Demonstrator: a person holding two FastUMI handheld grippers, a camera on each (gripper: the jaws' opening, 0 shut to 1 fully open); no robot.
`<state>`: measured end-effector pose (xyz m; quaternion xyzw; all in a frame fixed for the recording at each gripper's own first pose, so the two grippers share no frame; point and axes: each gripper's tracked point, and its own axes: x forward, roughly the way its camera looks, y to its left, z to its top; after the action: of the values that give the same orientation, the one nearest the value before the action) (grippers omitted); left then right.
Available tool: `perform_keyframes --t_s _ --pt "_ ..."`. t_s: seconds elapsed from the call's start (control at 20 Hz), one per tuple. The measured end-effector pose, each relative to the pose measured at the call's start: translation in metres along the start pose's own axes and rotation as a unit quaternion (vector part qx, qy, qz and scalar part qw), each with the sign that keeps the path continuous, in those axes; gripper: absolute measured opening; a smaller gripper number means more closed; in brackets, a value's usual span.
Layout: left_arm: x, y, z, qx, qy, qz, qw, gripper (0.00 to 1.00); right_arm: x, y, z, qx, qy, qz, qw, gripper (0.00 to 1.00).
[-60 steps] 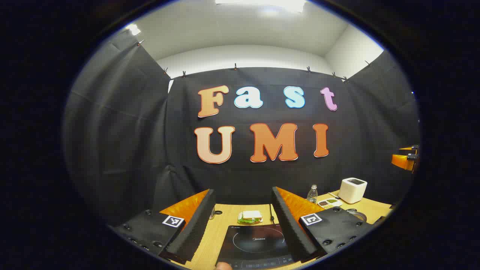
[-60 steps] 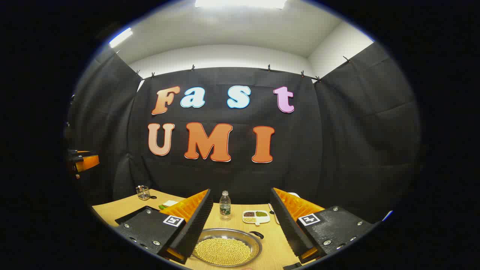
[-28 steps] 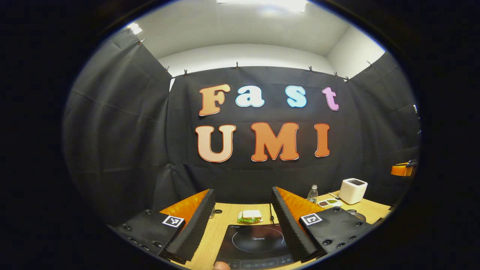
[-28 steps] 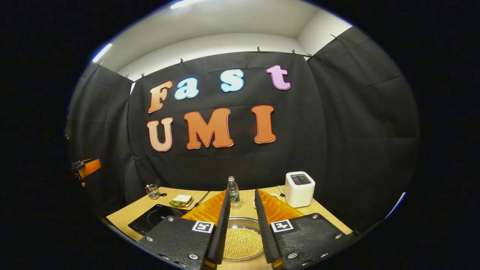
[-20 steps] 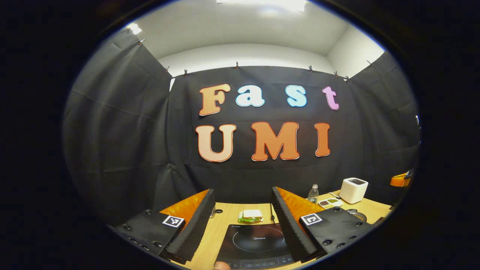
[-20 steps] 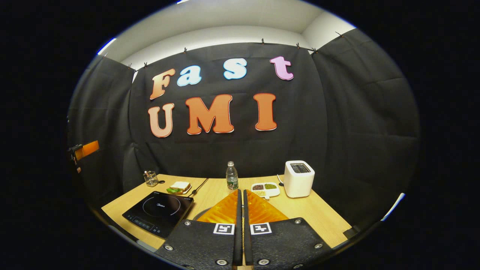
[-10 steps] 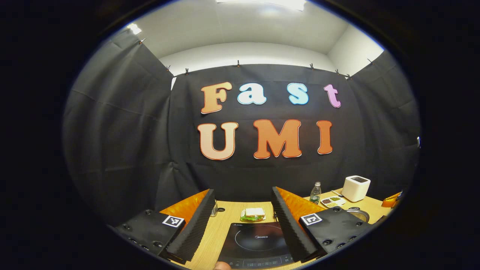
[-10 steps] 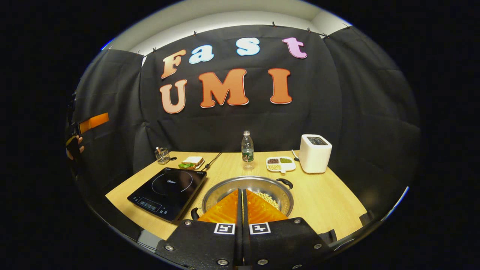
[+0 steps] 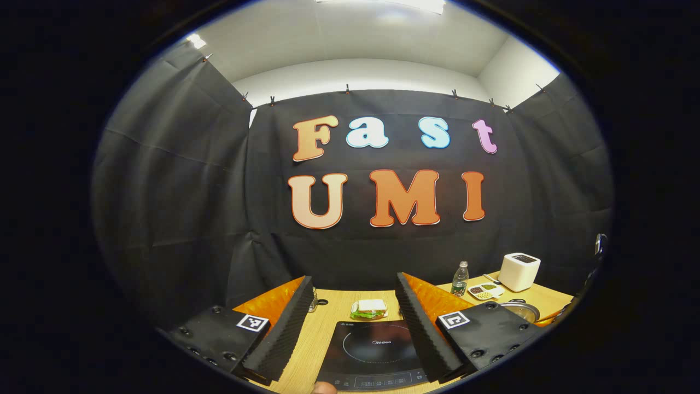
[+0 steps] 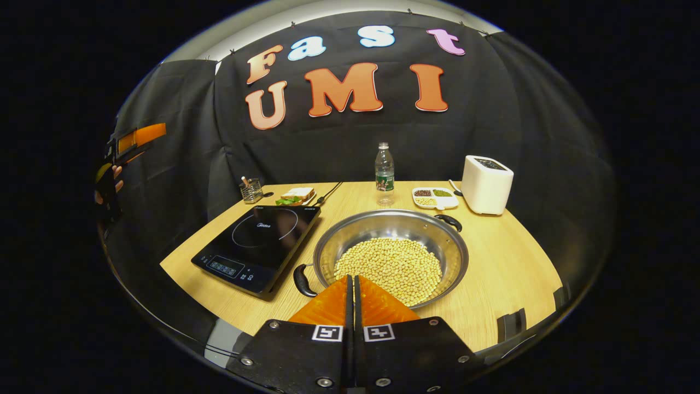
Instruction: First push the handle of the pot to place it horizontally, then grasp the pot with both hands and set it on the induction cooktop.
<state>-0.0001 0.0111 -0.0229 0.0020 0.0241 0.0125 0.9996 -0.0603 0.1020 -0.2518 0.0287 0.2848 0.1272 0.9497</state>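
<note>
The right gripper [image 10: 351,280], fingers pressed together on nothing, hangs above the near rim of the bean-filled steel pot [image 10: 391,260]. The pot sits on the table just right of the induction cooktop [image 10: 258,242], its handles [image 10: 301,279] set diagonally. The left gripper [image 9: 354,289] is spread wide above the cooktop.

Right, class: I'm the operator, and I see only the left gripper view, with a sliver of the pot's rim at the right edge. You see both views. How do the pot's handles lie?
Observer: In the right gripper view the pot has a near-left handle and a far-right handle. They lie on a diagonal, not horizontally.
Operator: What's inside it?
Observer: Pale beans cover its bottom.
Operator: And the right claw?
Observer: The right claw is shut with nothing between its fingers. It is poised at the pot's near rim, close to the near-left handle.
</note>
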Motion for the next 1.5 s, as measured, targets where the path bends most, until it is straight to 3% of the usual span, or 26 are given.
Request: perform_keyframes --t_s 0.4,0.75,1.5 --pt "0.003 0.003 -0.011 -0.002 0.011 0.001 1.0 0.97 0.02 0.042 -0.04 -0.025 0.051 0.04 0.998 0.0" --pt "0.005 0.013 -0.016 -0.002 0.019 0.008 1.0 0.97 0.039 0.058 -0.072 -0.039 0.099 0.048 0.993 0.0" --pt "0.013 0.02 -0.031 -0.009 0.028 0.005 1.0 0.97 0.069 0.073 -0.07 0.005 0.117 0.033 0.993 0.0"
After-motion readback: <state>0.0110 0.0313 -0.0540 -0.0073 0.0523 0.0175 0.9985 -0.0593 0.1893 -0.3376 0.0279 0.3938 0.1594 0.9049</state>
